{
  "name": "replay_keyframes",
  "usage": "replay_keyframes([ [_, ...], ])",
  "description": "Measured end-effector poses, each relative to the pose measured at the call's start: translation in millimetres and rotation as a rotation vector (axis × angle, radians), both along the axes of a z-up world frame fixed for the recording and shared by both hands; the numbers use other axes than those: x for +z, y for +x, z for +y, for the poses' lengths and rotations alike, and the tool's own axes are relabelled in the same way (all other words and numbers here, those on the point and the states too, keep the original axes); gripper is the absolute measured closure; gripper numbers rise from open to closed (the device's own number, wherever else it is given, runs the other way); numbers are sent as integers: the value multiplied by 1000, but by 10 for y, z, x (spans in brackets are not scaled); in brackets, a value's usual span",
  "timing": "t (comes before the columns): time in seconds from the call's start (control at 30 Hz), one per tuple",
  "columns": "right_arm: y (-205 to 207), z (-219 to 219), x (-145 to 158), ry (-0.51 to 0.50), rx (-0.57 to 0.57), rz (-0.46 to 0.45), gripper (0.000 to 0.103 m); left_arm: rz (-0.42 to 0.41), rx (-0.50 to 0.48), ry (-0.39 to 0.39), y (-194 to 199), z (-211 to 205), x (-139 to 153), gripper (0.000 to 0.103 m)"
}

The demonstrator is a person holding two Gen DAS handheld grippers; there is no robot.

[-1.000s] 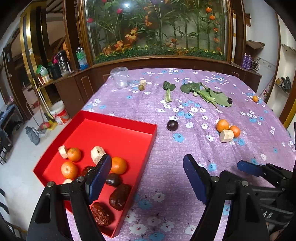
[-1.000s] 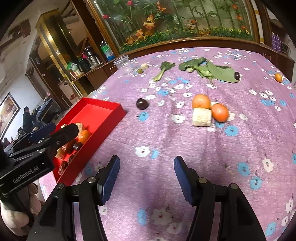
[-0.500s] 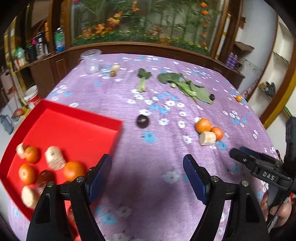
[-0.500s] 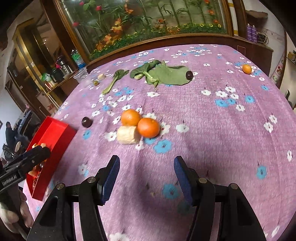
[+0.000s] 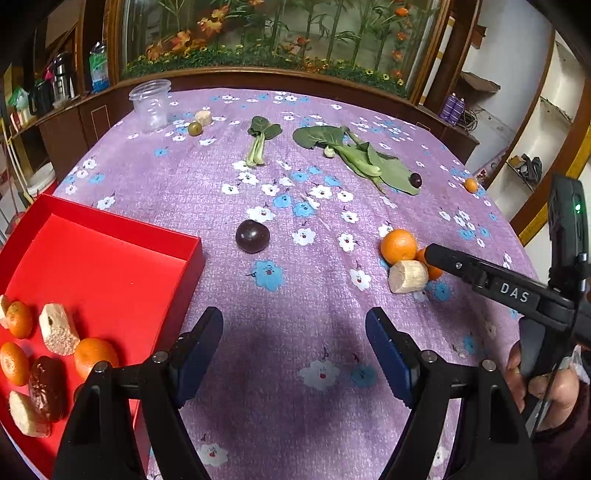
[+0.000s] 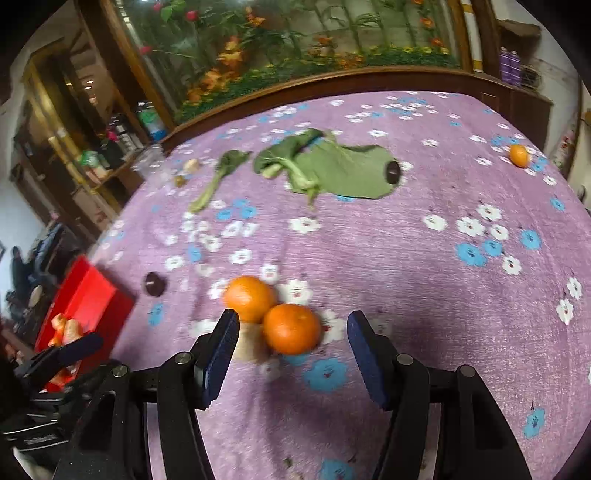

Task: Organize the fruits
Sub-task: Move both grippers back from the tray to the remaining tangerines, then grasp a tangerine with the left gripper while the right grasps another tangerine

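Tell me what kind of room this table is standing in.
Probably a lived-in home dining or sitting room: a floral purple tablecloth, a wood-framed glass case of artificial flowers behind it, and a side counter with a thermos and bottles.

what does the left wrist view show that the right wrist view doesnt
Only the left wrist view shows the inside of the red tray clearly, with mandarins, pale chunks and a dark date-like piece, plus the person's hand on the right gripper.

Only the right wrist view shows the right gripper's open jaws around the nearer mandarin without pressing on it.

Both show the dark plum, the leafy greens, the far small mandarin and the purple flowered cloth.
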State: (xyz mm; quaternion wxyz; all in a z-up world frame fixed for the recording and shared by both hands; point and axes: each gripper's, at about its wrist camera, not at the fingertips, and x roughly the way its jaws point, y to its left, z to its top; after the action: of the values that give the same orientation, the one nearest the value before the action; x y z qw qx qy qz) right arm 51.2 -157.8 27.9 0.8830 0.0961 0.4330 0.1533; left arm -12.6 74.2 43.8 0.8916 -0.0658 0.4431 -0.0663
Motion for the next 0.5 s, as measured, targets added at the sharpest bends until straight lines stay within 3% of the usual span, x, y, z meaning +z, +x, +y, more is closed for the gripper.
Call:
replay_keyframes([
  [0.1,68,47,-7,30,17,-8,38,11,-12,-23,37,-34,-28,25],
  [0.2,104,136,-29,-29,34,-6,38,10,-32,-23,48,-99,-24,25],
  [0.5,-29,-354,64,-81,-132,-28,36,-11,-68,-19,200,-199,123,25],
])
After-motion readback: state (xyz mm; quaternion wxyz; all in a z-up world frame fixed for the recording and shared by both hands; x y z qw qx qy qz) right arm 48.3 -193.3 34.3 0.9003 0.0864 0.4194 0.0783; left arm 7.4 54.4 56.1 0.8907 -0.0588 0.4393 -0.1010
